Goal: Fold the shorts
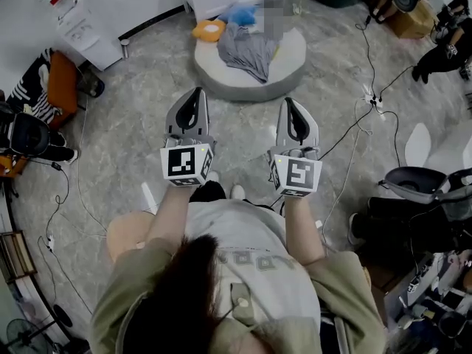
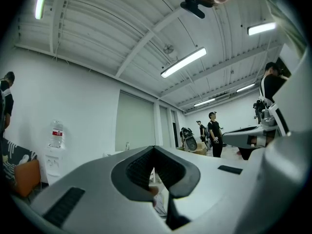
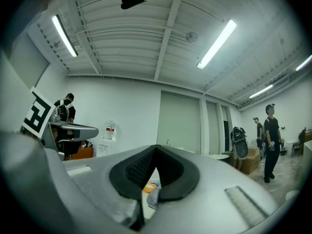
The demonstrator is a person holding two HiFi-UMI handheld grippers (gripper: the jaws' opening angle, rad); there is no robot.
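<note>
Bare lab hall: ceiling strip lights [image 3: 217,43], trailing floor cables [image 1: 366,57]

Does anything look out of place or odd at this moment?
Only mild things. The grey shorts lie crumpled on the round white pad, beside an orange item and a blue item. Loose cables trail across the floor at right. The left gripper and right gripper are shut, empty and well short of the pad.

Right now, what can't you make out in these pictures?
- Grey cloth on the round pad, head view: too small and crumpled to tell its shape, or whether it is shorts.
- Bottle label, right gripper view: too small to read.
- Pad and cloth, both gripper views: almost wholly hidden behind the shut jaws of the left gripper and right gripper.
</note>
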